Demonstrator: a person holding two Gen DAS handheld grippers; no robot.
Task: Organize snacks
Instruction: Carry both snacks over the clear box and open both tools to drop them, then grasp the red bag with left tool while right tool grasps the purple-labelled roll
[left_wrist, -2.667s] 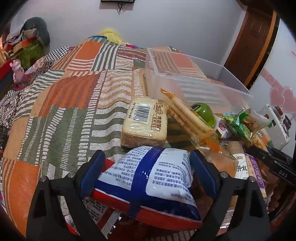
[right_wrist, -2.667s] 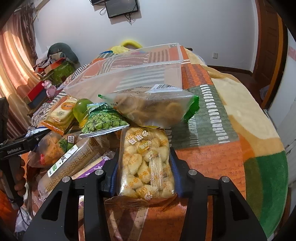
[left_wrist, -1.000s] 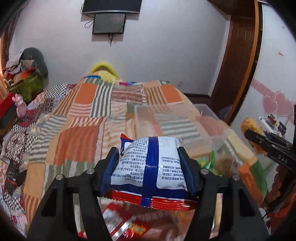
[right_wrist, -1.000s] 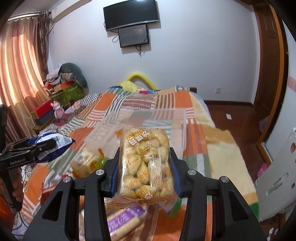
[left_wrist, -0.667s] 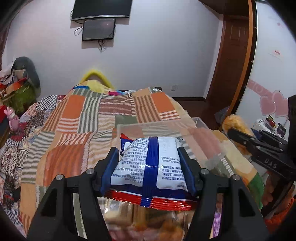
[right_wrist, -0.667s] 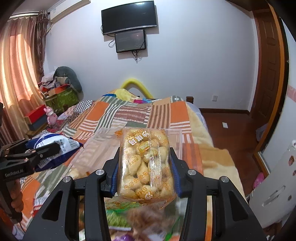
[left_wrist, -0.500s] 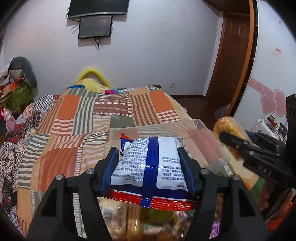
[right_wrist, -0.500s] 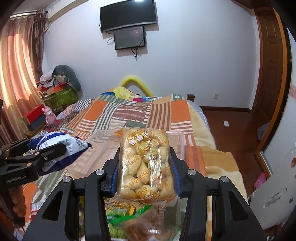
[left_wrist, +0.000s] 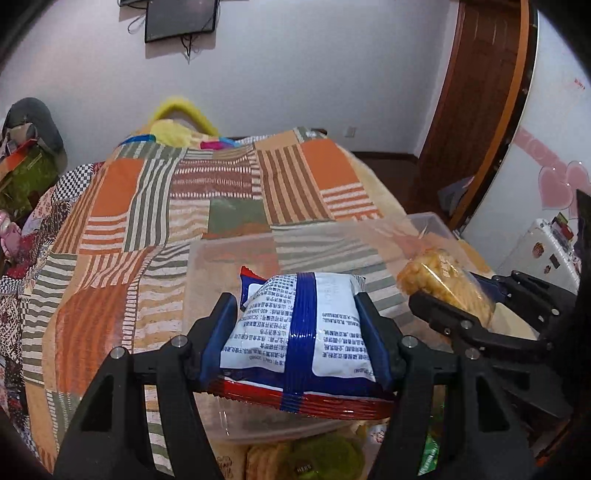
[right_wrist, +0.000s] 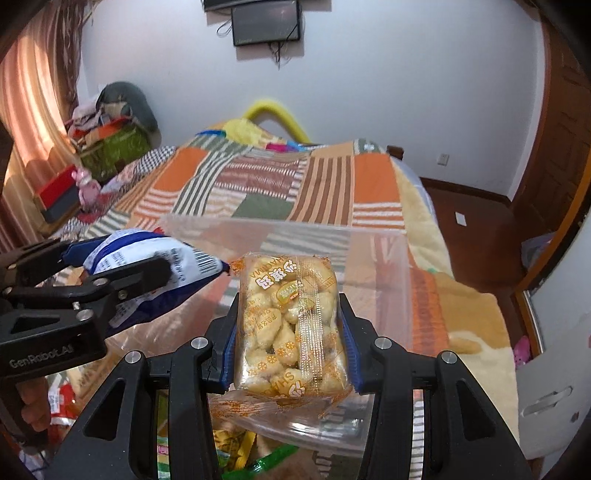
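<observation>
My left gripper (left_wrist: 301, 325) is shut on a blue, white and red snack bag (left_wrist: 303, 332) and holds it above the near part of a clear plastic bin (left_wrist: 229, 254) on the bed. My right gripper (right_wrist: 288, 325) is shut on a clear pack of yellow shaqima pastry (right_wrist: 290, 321), also held over the bin (right_wrist: 373, 254). The right gripper and its pack (left_wrist: 447, 280) show at the right of the left wrist view; the left gripper with its bag (right_wrist: 147, 262) shows at the left of the right wrist view. The bin looks empty.
More snack packs lie below the near bin wall: a green one (left_wrist: 325, 458) and green and yellow wrappers (right_wrist: 236, 454). The bed has an orange, green and striped patchwork blanket (left_wrist: 122, 221). A wooden door (left_wrist: 476, 103) stands at right, clutter (right_wrist: 107, 144) at left.
Both grippers lifted their packs off the snack pile, then moved forward and lower over the clear bin. The two grippers have come closer together.
</observation>
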